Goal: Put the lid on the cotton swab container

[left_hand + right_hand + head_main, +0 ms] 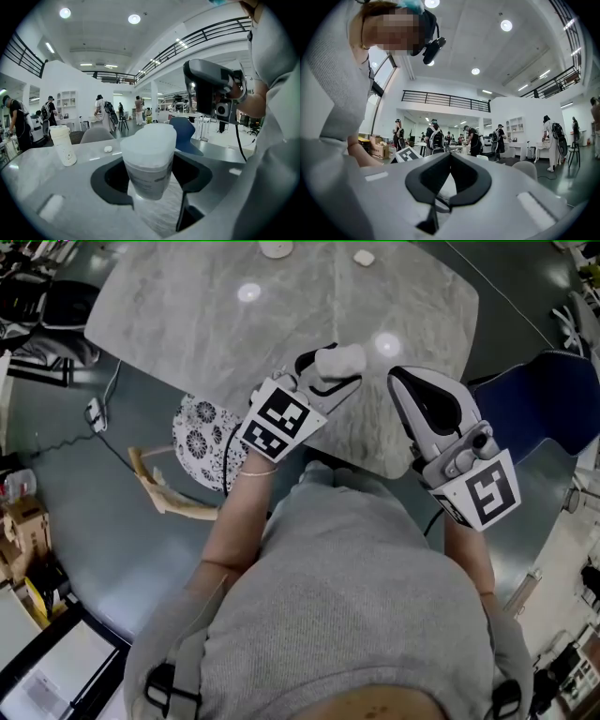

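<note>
My left gripper point(330, 371) is shut on the cotton swab container point(148, 174), a small clear tub held upright between the jaws. A frosted white lid point(150, 140) sits on top of it. In the head view the container point(340, 359) hangs over the near edge of the marble table point(281, 306). My right gripper point(405, 382) is beside it on the right, apart from it. Its jaws are shut with nothing between them, as the right gripper view shows point(449, 155). The left gripper view has the right gripper point(211, 89) high at the right.
A white bottle point(63, 145) and a small white object point(108, 149) stand on the table's far side. A blue chair point(544, 399) is at the right, a patterned stool point(202, 442) and a wooden piece point(169, 498) at the left. Several people stand in the hall beyond.
</note>
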Motion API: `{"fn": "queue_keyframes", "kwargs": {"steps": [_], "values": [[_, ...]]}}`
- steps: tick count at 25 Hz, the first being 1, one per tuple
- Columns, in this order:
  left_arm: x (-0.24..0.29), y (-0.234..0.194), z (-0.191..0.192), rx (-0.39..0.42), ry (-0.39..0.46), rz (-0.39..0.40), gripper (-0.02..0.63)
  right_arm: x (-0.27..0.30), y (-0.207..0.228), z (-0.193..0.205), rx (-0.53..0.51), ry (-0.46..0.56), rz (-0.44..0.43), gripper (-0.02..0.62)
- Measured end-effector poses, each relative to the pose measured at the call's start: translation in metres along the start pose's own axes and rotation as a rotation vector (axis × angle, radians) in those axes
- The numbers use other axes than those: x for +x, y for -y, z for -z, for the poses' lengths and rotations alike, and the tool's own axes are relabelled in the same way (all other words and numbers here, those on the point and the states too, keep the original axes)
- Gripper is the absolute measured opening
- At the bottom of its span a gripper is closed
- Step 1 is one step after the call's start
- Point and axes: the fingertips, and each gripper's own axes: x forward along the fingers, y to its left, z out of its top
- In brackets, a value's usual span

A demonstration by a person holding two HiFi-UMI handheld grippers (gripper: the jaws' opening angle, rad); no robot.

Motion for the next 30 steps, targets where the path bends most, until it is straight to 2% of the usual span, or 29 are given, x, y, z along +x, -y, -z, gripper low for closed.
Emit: {"fn": "queue_keyframes", "kwargs": {"steps": [5, 18, 30], "values": [[0.01, 0.002, 0.013, 0.026, -0.011, 0.0, 0.264, -0.002, 0.001, 0.003, 0.005, -0.009, 0.003, 0.003], [0.033, 0.002, 0.048, 0.015, -0.043, -0.001, 0.264, 0.001, 0.003, 0.006, 0.055, -0.025, 0.016, 0.003], [0.045, -0.004, 0.076, -0.003, -0.071, -0.011, 0.264, -0.002, 0.011, 0.016, 0.04, -0.047, 0.014, 0.003]]}}
